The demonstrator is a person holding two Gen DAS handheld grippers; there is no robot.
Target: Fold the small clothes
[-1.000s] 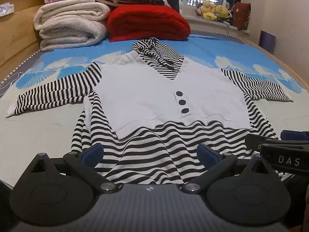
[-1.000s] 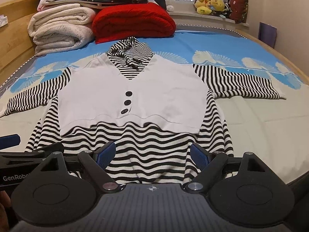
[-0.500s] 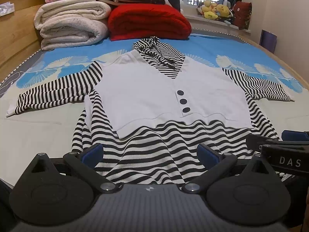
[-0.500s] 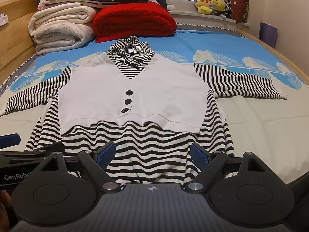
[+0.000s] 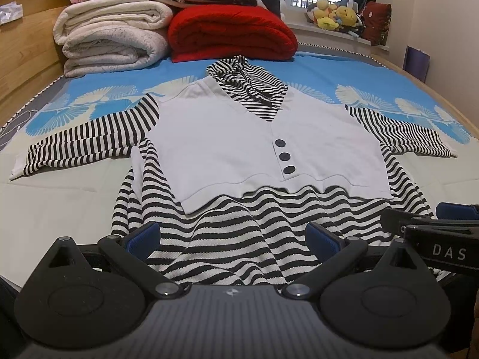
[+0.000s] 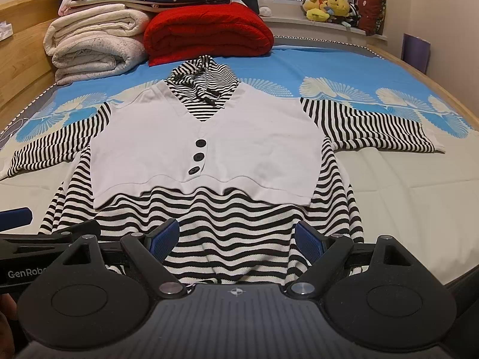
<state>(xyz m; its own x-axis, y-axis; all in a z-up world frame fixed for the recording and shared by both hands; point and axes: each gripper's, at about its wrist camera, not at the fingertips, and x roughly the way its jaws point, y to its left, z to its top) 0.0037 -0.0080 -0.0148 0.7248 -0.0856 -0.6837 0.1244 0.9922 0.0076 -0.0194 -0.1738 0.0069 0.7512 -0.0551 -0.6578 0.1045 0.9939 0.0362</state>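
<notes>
On the bed (image 5: 74, 209) lies a small striped hoodie (image 5: 239, 155) with a white vest front and three dark buttons, flat, face up, both sleeves spread out. Just over its bottom hem hang the left gripper (image 5: 233, 233) and the right gripper (image 6: 236, 234), both spread wide and holding nothing. Only the right view shows a bit of a hand (image 6: 6, 314). Behind the hoodie sit a red blanket (image 5: 230, 33), white blankets (image 5: 110, 36) and toys (image 6: 329, 9) by the window.

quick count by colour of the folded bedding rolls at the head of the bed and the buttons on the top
red bedding roll: 1
cream bedding rolls: 2
dark buttons on the striped top: 3
total: 6
</notes>
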